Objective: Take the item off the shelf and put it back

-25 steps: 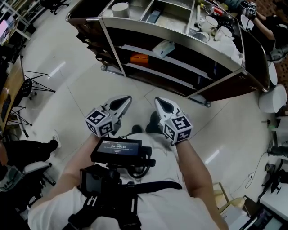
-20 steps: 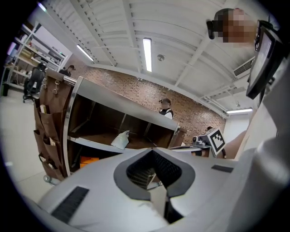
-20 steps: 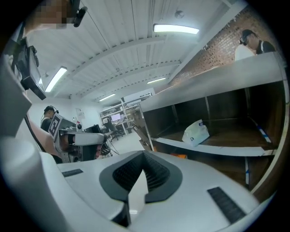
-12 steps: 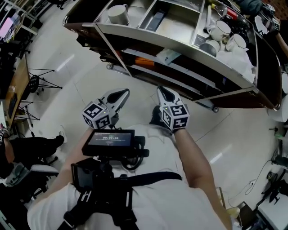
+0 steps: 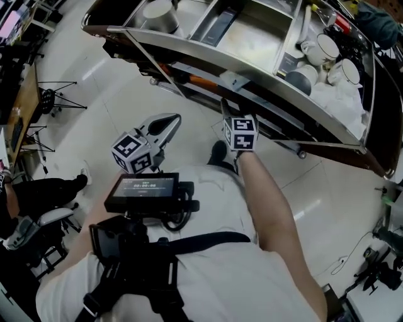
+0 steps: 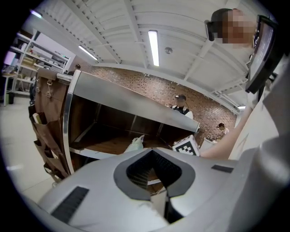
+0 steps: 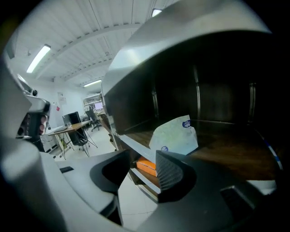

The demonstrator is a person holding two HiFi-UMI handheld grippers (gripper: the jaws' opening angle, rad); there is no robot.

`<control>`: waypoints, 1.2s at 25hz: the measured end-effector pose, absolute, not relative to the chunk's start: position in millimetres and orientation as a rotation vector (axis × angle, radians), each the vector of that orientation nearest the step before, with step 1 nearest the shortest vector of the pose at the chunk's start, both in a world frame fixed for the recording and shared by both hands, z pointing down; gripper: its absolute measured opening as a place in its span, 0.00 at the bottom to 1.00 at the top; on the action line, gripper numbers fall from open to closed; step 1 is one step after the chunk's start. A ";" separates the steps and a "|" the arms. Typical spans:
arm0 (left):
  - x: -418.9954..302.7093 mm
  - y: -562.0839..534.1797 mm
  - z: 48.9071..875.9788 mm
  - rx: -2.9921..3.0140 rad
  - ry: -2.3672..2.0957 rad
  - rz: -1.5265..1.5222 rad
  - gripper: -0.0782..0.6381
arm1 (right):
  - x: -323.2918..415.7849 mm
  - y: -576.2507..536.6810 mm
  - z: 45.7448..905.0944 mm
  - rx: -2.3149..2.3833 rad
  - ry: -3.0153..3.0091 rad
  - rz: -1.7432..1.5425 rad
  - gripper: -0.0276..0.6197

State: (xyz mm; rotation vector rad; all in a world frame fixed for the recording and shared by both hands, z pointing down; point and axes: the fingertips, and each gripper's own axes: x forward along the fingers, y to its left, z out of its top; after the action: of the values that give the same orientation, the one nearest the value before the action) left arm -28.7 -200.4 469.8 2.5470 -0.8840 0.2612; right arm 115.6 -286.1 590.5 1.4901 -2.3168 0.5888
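Observation:
The item, a pale green and white packet (image 7: 174, 136), leans on the wooden middle shelf of a steel cart (image 5: 258, 38). It also shows as the packet (image 5: 232, 80) and the packet (image 6: 135, 144). My right gripper (image 5: 225, 108) reaches up to the shelf's front edge. Its jaws have just been opening, and the right gripper (image 7: 141, 158) now stands open with nothing between the pads (image 7: 170, 174), short of the packet. My left gripper (image 5: 169, 122) hangs back at the left, lower than the shelf. The left gripper (image 6: 152, 154) is shut and holds nothing.
An orange box (image 7: 146, 165) lies on the lower shelf under the packet. Mugs (image 5: 327, 47) and a bowl (image 5: 160, 12) sit in the cart's top tray. A brown pocket hanger (image 6: 43, 127) drapes its left end. Tripod stands (image 5: 53, 104) and a seated person (image 5: 44, 195) are at the left.
My right gripper has gone forward to the shelf edge and its jaws have opened. The left gripper has shifted a little forward, still shut. The cart sits closer in view.

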 end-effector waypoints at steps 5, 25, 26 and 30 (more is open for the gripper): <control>-36.9 -205.7 477.2 2.508 -0.937 0.254 0.12 | 125.0 -325.7 612.9 1.503 -2.241 0.567 0.33; -39.2 -201.3 484.1 2.466 -0.952 0.266 0.12 | 122.8 -361.2 630.8 1.440 -2.096 0.459 0.08; -39.9 -201.0 485.1 2.464 -0.954 0.268 0.12 | 123.6 -360.8 628.3 1.438 -2.095 0.444 0.06; -41.8 -199.9 487.8 2.464 -0.957 0.271 0.12 | 117.2 -353.7 615.3 1.402 -2.172 0.414 0.05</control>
State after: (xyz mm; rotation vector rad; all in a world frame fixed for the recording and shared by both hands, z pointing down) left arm -41.8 -199.9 487.8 2.4641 -0.9568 0.2707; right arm 117.2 -353.7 615.3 1.4019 -2.1716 0.4142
